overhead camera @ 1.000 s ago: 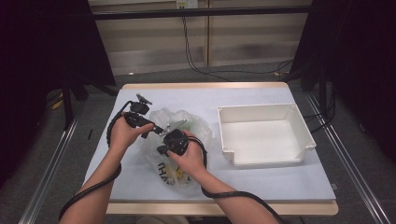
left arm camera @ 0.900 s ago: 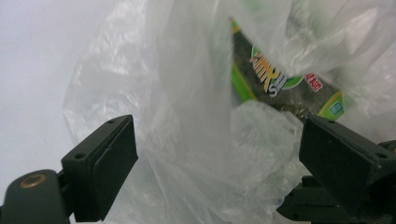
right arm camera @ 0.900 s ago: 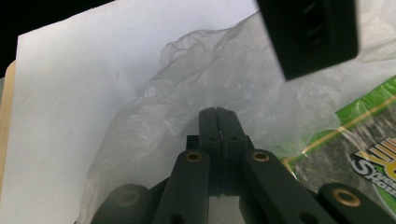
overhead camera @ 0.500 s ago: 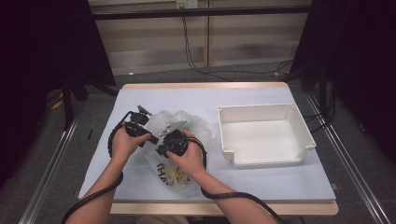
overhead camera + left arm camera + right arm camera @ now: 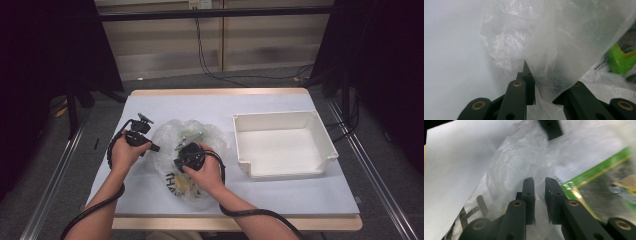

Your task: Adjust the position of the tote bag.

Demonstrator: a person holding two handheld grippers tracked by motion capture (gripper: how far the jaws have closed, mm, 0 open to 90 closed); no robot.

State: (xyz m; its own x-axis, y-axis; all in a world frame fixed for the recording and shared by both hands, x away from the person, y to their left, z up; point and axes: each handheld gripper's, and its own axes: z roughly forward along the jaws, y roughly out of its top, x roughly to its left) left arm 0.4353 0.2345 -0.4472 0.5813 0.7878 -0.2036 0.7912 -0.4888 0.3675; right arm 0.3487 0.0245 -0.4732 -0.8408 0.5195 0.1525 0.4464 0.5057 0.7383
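Plastic bag [image 5: 192,155] — left gripper [image 5: 150,146] lower, jaws just closing on it

Lab-style recording bay, not home. Single table [image 5: 280,200] with white cover stands on grey floor [image 5: 65,165], boxed in by dark metal frame rails [image 5: 215,14] and black curtains [image 5: 45,75]. Cables [image 5: 210,60] hang down pale back wall panels [image 5: 270,35]. Metal floor rails [image 5: 372,165] flank table. Lone white bin [image 5: 285,145] as prop.

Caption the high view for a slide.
Both hands' tongs, left and right, pinch a clear plastic bag on the table, beside an empty white bin.
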